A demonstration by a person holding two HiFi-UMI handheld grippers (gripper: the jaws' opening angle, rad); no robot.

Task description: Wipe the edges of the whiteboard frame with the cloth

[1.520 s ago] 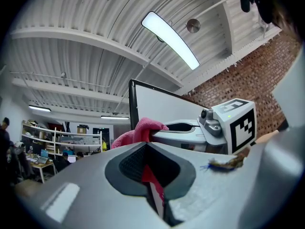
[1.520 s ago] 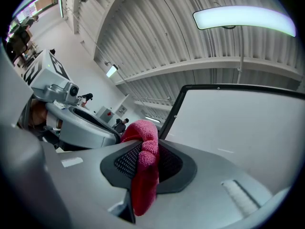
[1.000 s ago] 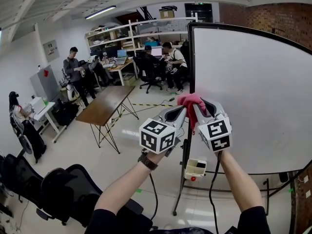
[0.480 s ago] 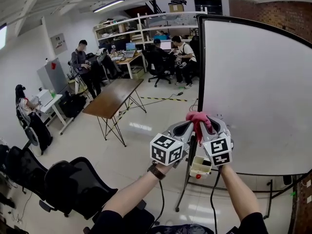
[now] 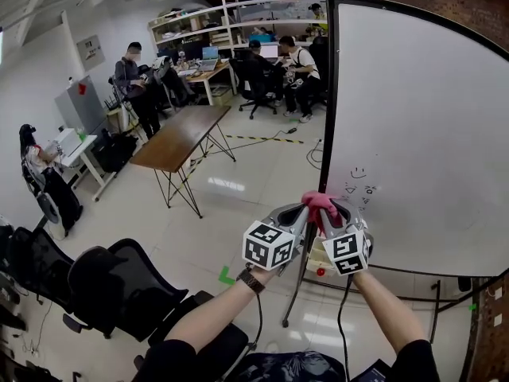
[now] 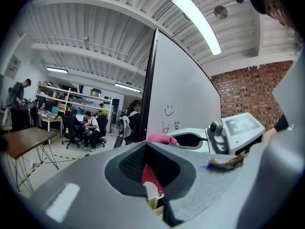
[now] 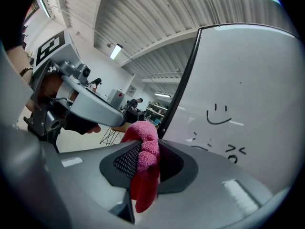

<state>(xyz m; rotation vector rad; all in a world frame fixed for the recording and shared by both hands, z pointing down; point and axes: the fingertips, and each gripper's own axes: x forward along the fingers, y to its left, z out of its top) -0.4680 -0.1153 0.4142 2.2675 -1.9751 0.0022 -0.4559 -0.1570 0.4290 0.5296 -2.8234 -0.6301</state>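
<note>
One snag I fear: whiteboard frame (image 5: pixel 328 94) tugging the cloth (image 5: pixel 320 203) from my right gripper's (image 5: pixel 328 213) clamped jaws; left gripper's (image 5: pixel 300 212) jaws meet empty

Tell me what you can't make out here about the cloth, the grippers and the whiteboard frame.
Head view: the right side of the whiteboard frame is cut off by the picture edge.
Head view: the right gripper hides whether the cloth touches the frame.
Left gripper view: the red sliver in the left gripper is too small to identify.
</note>
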